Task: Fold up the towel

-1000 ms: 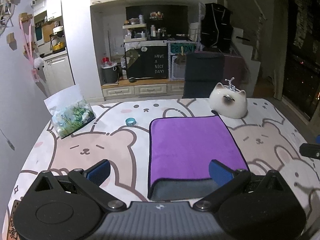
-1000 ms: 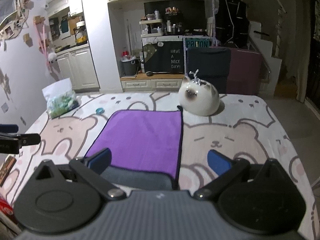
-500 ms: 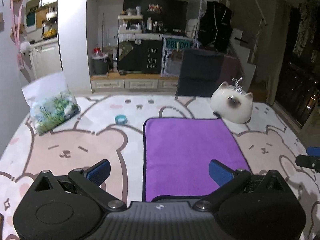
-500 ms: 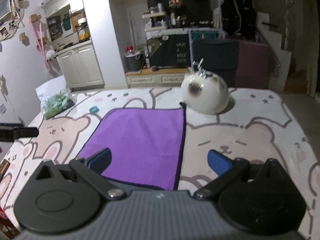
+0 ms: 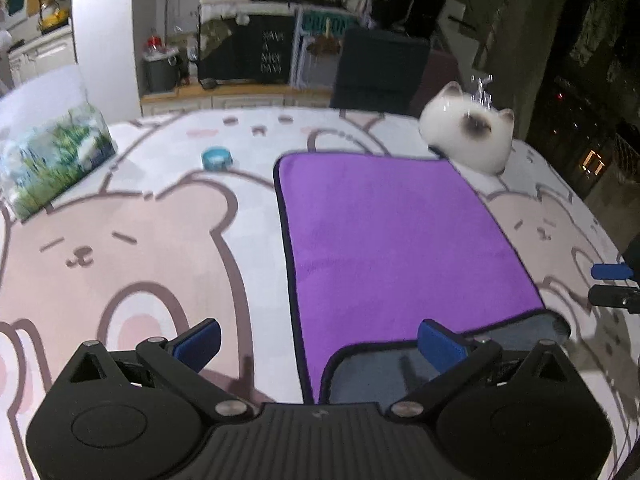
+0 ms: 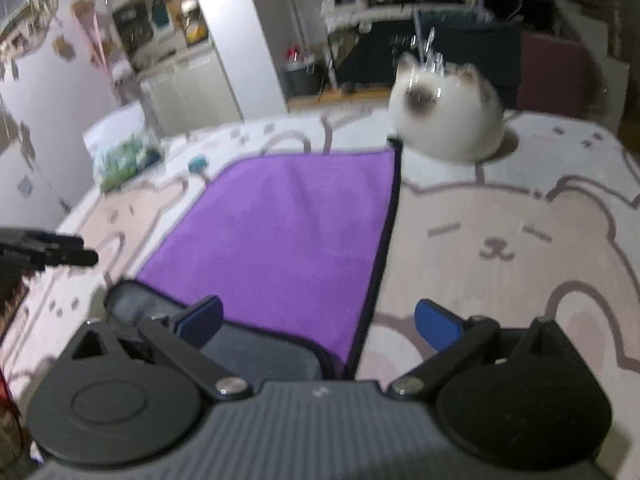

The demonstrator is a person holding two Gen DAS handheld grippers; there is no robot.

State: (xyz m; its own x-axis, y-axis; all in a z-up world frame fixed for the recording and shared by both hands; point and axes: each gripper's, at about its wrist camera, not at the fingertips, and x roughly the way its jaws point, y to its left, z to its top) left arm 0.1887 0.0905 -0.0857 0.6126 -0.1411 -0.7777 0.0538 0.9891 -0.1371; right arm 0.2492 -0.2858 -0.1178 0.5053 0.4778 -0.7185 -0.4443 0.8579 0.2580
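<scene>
A purple towel point(image 5: 396, 232) with a dark hem lies flat on the bear-print table cover; its near edge shows a grey underside point(image 5: 376, 376). It also shows in the right wrist view point(image 6: 288, 236). My left gripper point(image 5: 320, 340) is open and empty, just above the towel's near left corner. My right gripper point(image 6: 320, 322) is open and empty, above the near right corner. The right gripper's tips show at the far right of the left wrist view point(image 5: 612, 284). The left gripper's tips show at the left of the right wrist view point(image 6: 48, 250).
A white cat-shaped ornament point(image 5: 468, 140) stands at the towel's far right corner, also in the right wrist view point(image 6: 444, 116). A small teal ring point(image 5: 216, 158) and a plastic bag point(image 5: 52, 156) lie on the table point(image 5: 120, 248) at the far left.
Both grippers have moved forward and tilted down over the towel's near edge. The views are now closer and blurred. The towel has not moved.
</scene>
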